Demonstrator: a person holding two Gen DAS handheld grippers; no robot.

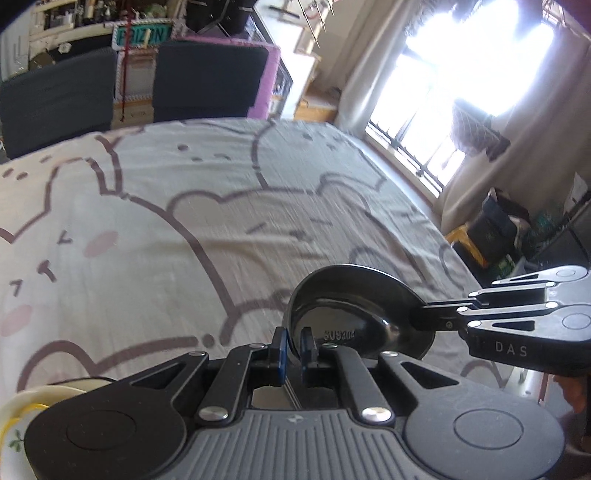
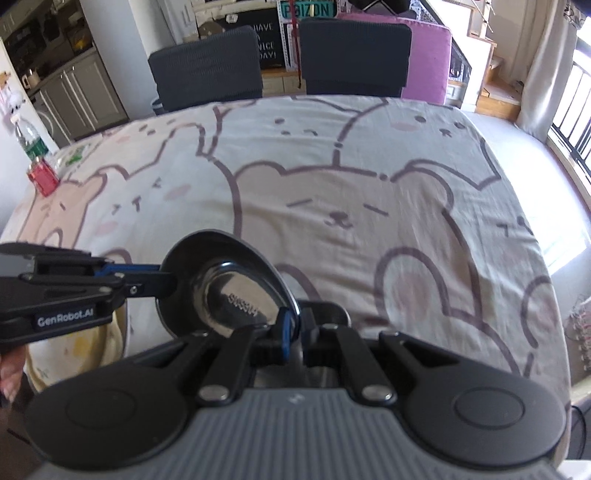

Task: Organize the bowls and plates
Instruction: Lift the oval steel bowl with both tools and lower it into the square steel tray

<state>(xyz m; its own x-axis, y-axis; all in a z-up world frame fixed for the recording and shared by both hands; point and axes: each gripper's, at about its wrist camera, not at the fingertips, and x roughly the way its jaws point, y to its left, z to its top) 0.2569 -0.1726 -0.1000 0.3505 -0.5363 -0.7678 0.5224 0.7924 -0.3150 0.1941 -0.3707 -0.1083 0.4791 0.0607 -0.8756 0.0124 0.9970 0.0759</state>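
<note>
Both pairs of fingers are clenched on the rim of one shiny steel plate [image 1: 354,314]: the left gripper [image 1: 293,345] pinches its near edge between blue-lined pads in the left wrist view, and the right gripper [image 2: 295,325] does the same in its own view, each coming in from the side of the other's picture. Held between the two, the plate hangs tilted above the table, its underside turned toward the cameras. A stamped mark on its base reads roughly "SUS304", mirrored and partly blurred. The right gripper's body, seen from the left camera, carries the letters "DAS"; the left gripper's body, seen from the right camera, reads "GenRobot.AI".

Just below the left gripper, at the table's near edge, sits a cream bowl [image 1: 14,424] with a yellow line and a small green sprig on it.

The table is covered by a pale tablecloth [image 2: 369,192] printed with cartoon bears and rabbits in brown outline with pink cheeks. At its far left corner stand a clear bottle with a green label [image 2: 29,142] and a red can [image 2: 43,176]. Two dark chairs [image 2: 354,55] face the far side, with a purple cushion [image 2: 430,62] beside them. Behind, a teal sign [image 2: 304,9] reads something like "POIZON", and a black board shows parts of "HAVE A NICE DAY!". Curtains [image 1: 373,62] frame a bright barred window [image 1: 461,92] on the right.
</note>
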